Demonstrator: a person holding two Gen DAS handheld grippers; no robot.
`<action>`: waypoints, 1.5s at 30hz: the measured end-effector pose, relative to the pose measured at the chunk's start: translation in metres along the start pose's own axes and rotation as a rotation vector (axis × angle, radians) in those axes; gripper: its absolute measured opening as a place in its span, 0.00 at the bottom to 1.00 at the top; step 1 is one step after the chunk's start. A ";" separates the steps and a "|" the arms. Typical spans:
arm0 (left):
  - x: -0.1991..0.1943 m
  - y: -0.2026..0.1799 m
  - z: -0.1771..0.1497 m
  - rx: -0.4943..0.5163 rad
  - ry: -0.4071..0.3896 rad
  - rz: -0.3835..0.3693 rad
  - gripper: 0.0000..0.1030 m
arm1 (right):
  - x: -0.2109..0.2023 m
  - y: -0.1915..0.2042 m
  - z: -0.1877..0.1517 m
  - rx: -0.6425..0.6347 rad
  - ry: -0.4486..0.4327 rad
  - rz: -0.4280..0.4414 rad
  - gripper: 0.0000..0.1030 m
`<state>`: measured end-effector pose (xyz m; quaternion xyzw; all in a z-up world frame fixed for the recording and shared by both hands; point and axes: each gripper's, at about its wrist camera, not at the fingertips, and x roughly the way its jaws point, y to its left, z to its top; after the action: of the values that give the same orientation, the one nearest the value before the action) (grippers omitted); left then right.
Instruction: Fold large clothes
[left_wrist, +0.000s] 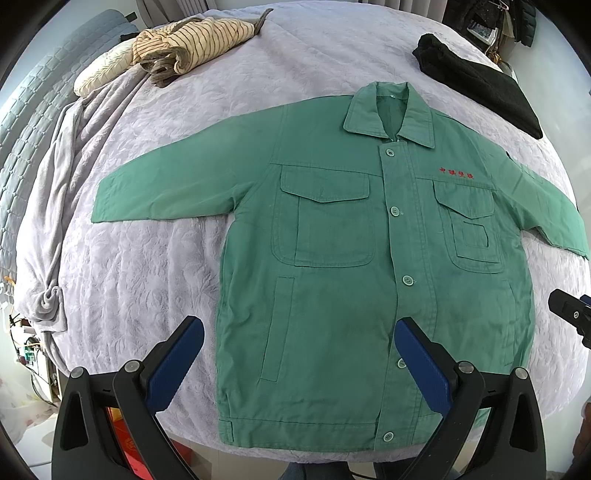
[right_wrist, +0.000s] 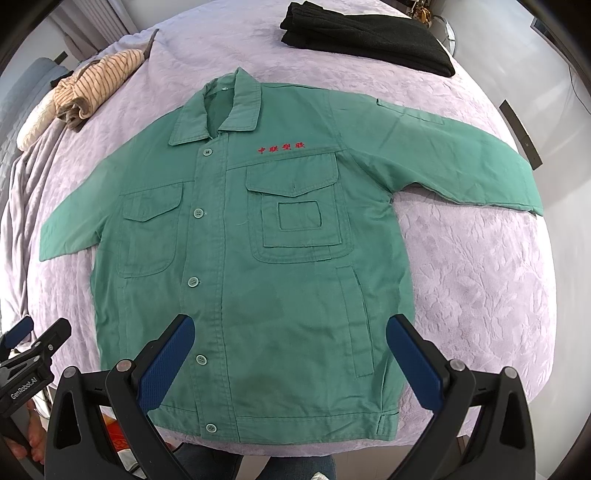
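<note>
Right wrist view: "GenRobot.AI" on left tongs (right_wrist: 22, 334); both tongs spread above green jacket (right_wrist: 236, 258).

We see a green work jacket (left_wrist: 332, 295) of matt woven cloth, fairly smooth, with glossy plastic-looking buttons (left_wrist: 407, 280) and red embroidered characters (right_wrist: 281, 147) on the chest. Under it lies a pale lilac bedspread (left_wrist: 147, 266) of soft cloth with a raised, embossed leaf pattern. A striped garment (left_wrist: 192, 44) looks like thin crumpled fabric, and a black folded garment (right_wrist: 369, 40) like dense matt knit or fleece. Our left gripper (left_wrist: 299, 363) and right gripper (right_wrist: 290, 360) have matt black plastic bodies, small shiny metal pins (right_wrist: 458, 366) and blue finger pads (right_wrist: 166, 365) with a fine dotted, rubbery texture.
</note>
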<state>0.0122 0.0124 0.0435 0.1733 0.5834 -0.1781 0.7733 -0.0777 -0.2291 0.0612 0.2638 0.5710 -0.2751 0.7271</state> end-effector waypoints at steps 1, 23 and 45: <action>0.000 0.000 0.000 0.000 0.000 0.000 1.00 | 0.000 0.001 0.000 -0.001 0.000 0.000 1.00; 0.001 0.001 -0.003 0.000 0.003 -0.001 1.00 | -0.004 0.009 0.003 -0.052 -0.033 -0.051 1.00; 0.007 0.000 -0.003 0.003 0.016 0.000 1.00 | 0.001 0.011 0.002 -0.053 -0.026 -0.050 1.00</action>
<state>0.0116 0.0133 0.0364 0.1758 0.5894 -0.1775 0.7682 -0.0689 -0.2228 0.0611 0.2266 0.5749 -0.2815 0.7341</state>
